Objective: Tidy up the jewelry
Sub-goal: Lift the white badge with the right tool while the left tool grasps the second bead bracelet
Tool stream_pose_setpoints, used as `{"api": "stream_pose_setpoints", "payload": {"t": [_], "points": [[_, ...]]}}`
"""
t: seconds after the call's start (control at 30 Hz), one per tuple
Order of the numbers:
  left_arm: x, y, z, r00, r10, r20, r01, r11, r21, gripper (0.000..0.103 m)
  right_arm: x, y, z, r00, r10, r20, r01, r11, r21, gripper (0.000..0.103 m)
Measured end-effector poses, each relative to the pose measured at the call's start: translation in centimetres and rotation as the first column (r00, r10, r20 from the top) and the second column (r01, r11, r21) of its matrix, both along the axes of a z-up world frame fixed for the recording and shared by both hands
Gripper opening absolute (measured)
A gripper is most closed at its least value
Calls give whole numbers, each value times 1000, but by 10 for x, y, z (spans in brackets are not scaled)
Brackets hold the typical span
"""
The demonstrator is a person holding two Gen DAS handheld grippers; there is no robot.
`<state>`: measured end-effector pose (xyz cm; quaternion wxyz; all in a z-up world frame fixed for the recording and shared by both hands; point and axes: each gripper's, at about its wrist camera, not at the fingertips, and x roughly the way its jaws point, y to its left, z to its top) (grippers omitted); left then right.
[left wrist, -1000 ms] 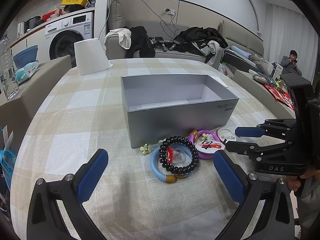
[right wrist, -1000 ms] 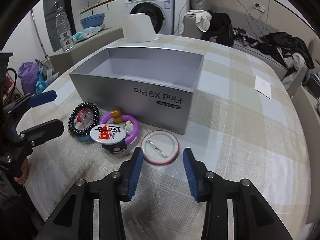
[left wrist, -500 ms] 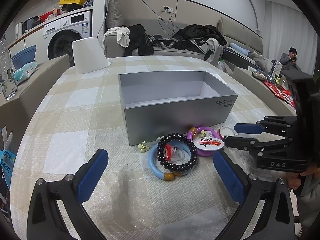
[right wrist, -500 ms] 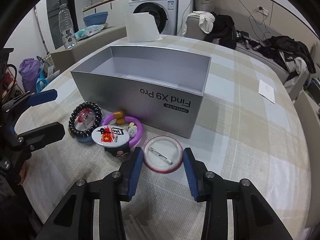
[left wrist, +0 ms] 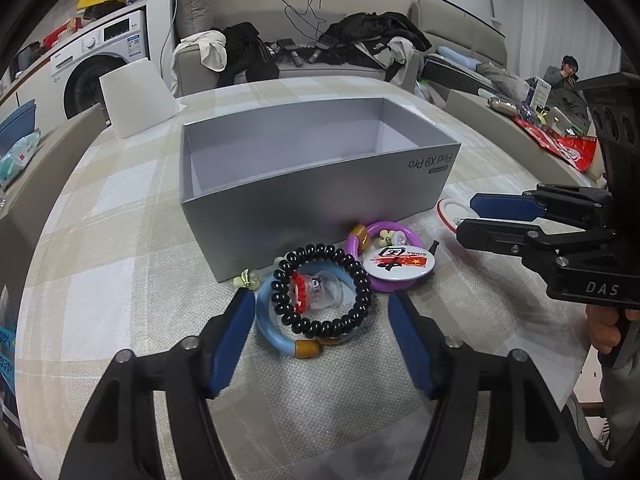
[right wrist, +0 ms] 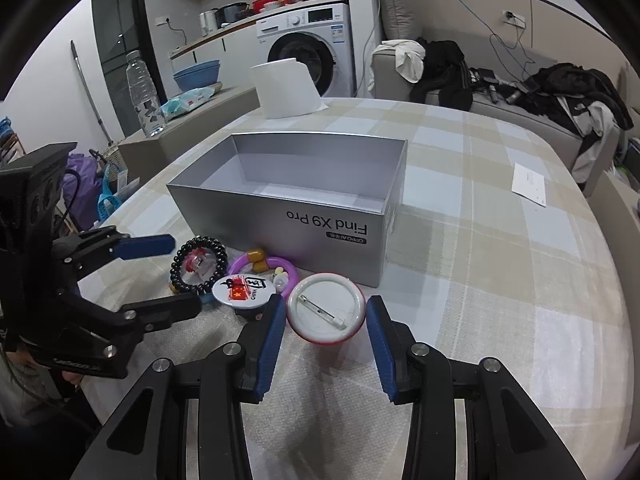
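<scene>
An open grey box stands mid-table, seen too in the right wrist view. In front of it lie a black bead bracelet on a light blue bangle, a purple ring and a printed pin badge. My left gripper is open, its fingers either side of the bracelet and bangle. My right gripper is open around a face-down red-rimmed badge, also seen in the left wrist view.
A white paper roll stands at the table's far edge. A white card lies at the far right. A sofa with clothes and a washing machine are beyond the checked tablecloth.
My left gripper has moved forward and narrowed around the bracelet and bangle. My right gripper has moved forward so the face-down badge sits between its fingers.
</scene>
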<state>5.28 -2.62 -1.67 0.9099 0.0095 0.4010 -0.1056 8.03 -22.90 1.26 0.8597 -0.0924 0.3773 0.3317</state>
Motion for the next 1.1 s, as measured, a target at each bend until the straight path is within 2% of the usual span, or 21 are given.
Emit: {"api": "stream_pose_setpoints", "payload": {"t": [0.1, 0.13, 0.27, 0.57, 1.1], "points": [[-1, 0, 0, 1000, -5, 3, 5, 1000, -7, 52, -1, 1, 0, 1000, 4, -1, -4, 1000, 1, 40], [-2, 1, 1, 1000, -6, 5, 6, 1000, -11, 45, -1, 1, 0, 1000, 6, -1, -6, 1000, 0, 40], [-7, 2, 3, 1000, -10, 28, 11, 1000, -20, 41, -2, -1, 0, 1000, 6, 2, -6, 1000, 3, 40], [-16, -1, 7, 996, -15, 87, 14, 1000, 16, 41, -3, -4, 4, 1000, 6, 9, -6, 1000, 17, 40], [-24, 0, 24, 983, 1, 184, -2, 1000, 6, 40, -4, -8, 9, 1000, 4, 23, -4, 999, 36, 40]]}}
